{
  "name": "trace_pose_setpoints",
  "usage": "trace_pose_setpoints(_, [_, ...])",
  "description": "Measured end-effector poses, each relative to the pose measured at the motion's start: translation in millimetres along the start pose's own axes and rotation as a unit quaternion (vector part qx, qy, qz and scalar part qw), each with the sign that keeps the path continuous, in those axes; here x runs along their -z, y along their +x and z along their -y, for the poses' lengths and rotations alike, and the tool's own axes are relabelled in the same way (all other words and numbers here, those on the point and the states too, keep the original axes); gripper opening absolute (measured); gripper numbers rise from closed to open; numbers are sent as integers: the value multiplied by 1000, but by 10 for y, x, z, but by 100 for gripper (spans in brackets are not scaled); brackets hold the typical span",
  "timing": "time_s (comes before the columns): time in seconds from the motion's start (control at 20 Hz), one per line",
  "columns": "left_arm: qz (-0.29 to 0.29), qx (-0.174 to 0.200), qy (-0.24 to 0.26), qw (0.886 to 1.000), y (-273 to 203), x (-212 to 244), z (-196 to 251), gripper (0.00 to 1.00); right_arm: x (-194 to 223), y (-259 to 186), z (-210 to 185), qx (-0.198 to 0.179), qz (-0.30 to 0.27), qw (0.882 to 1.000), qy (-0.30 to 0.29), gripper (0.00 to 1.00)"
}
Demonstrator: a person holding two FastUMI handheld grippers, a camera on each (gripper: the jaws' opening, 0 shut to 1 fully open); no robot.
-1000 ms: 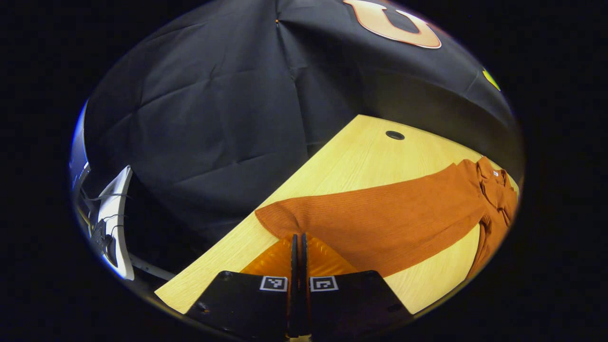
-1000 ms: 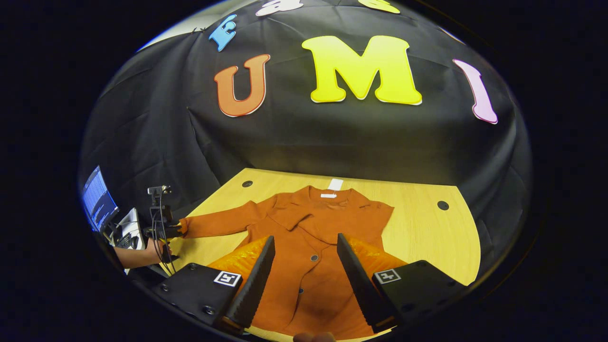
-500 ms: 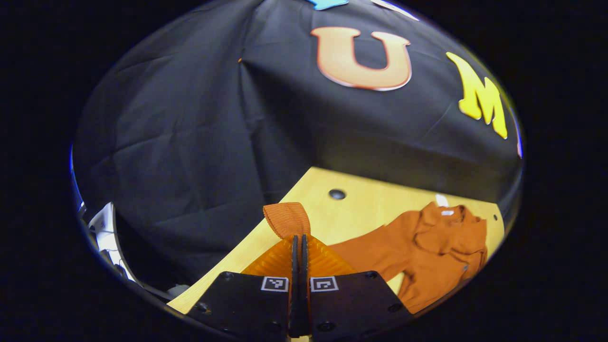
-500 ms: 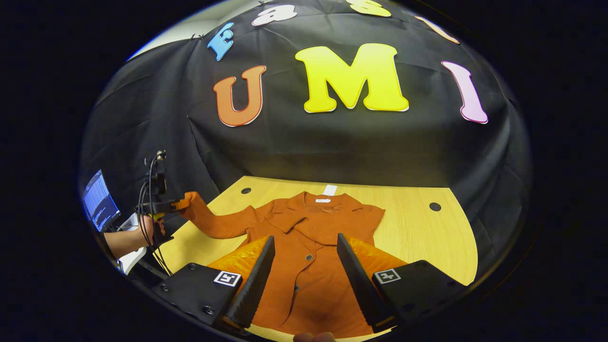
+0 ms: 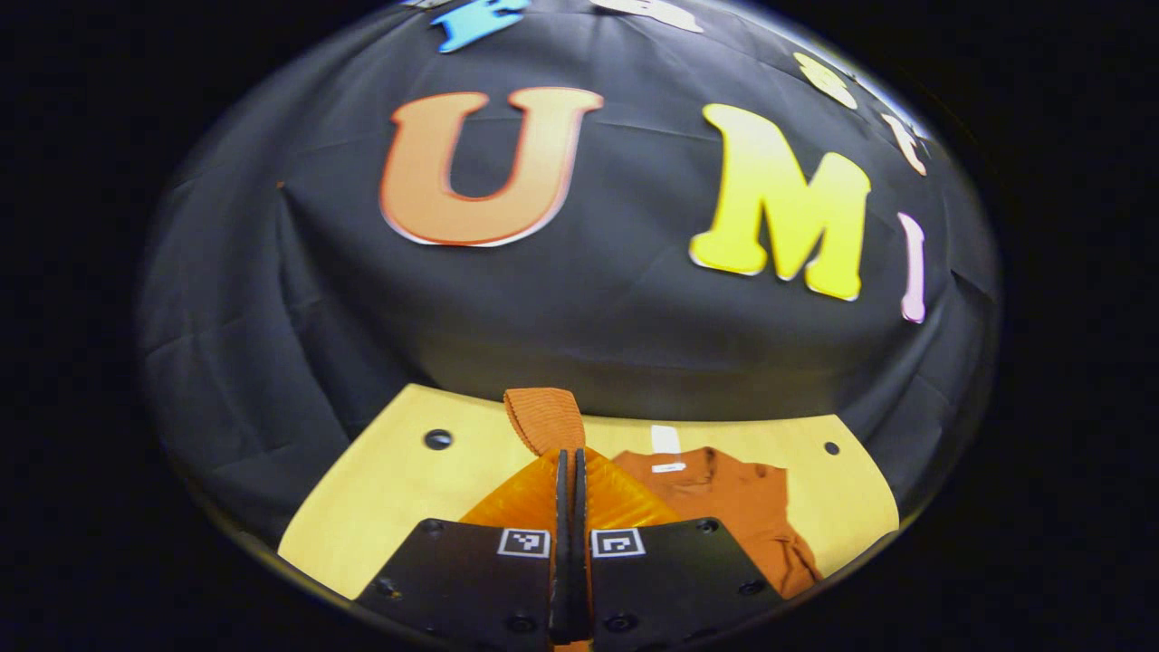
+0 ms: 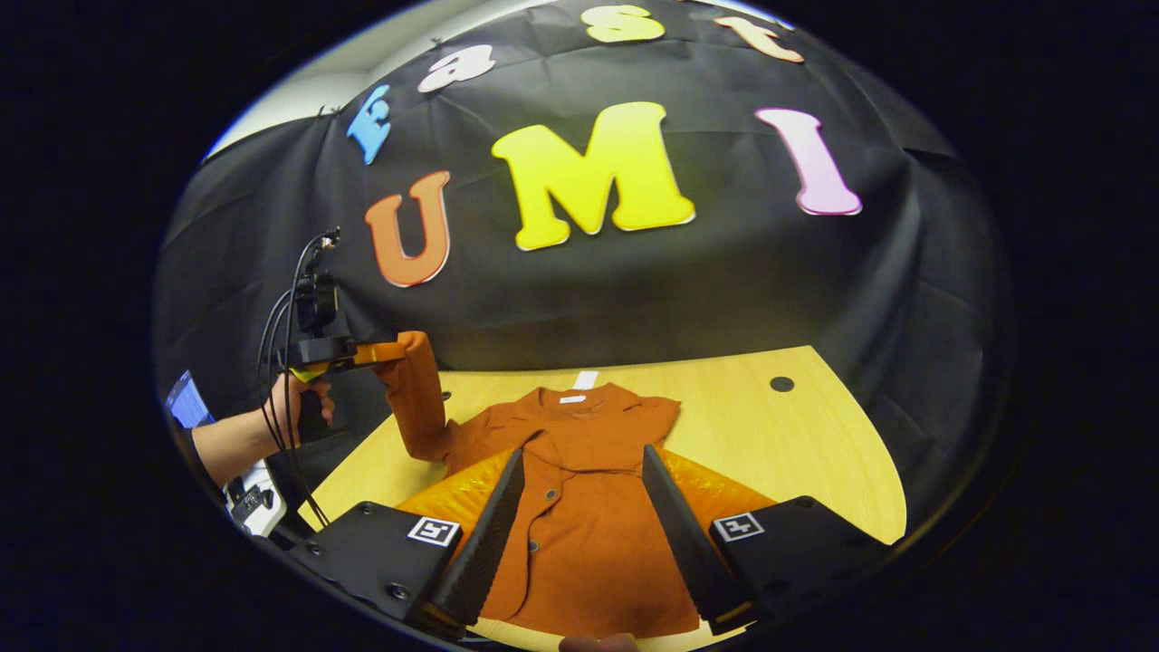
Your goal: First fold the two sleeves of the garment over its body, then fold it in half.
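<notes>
Soft, limp garment (image 6: 589, 507): left hand-held gripper (image 5: 570, 457) pinches its sleeve cuff (image 5: 543, 418), the sensible hold; right hand-held gripper (image 6: 579, 498) gapes empty.

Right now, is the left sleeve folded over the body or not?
Not folded. The left claw holds the sleeve by its cuff above the table, beside the garment's body.

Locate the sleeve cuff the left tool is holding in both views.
Left gripper view: the cuff sticks up just past the left tool, bottom centre, shut on it.
Right gripper view: the cuff is at left of centre, lifted above the table by the left tool; the sleeve hangs down to the garment's body.
Shared landmark: the white neck label at the collar of the rust-orange garment.
</notes>
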State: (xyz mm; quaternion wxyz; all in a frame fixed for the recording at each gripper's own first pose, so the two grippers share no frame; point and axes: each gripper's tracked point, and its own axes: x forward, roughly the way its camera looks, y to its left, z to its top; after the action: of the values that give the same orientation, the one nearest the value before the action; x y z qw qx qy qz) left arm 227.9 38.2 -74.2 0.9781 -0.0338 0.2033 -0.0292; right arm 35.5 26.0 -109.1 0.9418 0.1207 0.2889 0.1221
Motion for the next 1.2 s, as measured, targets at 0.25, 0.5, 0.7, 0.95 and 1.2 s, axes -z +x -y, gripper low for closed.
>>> trace_pose_setpoints(0.25, [-38, 72, 30, 996, 388, 344, 1416, 3, -69, -387, 727, 63, 17, 998, 10, 86])
trace_pose_setpoints(0.5, [-75, 74, 74, 992, 781, 1012, 2110, 3, 43, -756, 1398, 133, 6, 991, 27, 86])
trace_pose_setpoints(0.7, [-85, 52, 120, 988, 1025, 1398, 2332, 3, 148, -906, 1695, 164, -4, 986, 34, 80])
trace_pose_setpoints(0.95, [-96, 81, 105, 986, 1114, 1622, 2640, 18, 182, -862, 1675, 158, -13, 987, 28, 80])
trace_pose_setpoints(1.2, [-84, 90, 84, 989, 950, 1554, 2732, 87, 154, -703, 1505, 132, -19, 991, 6, 81])
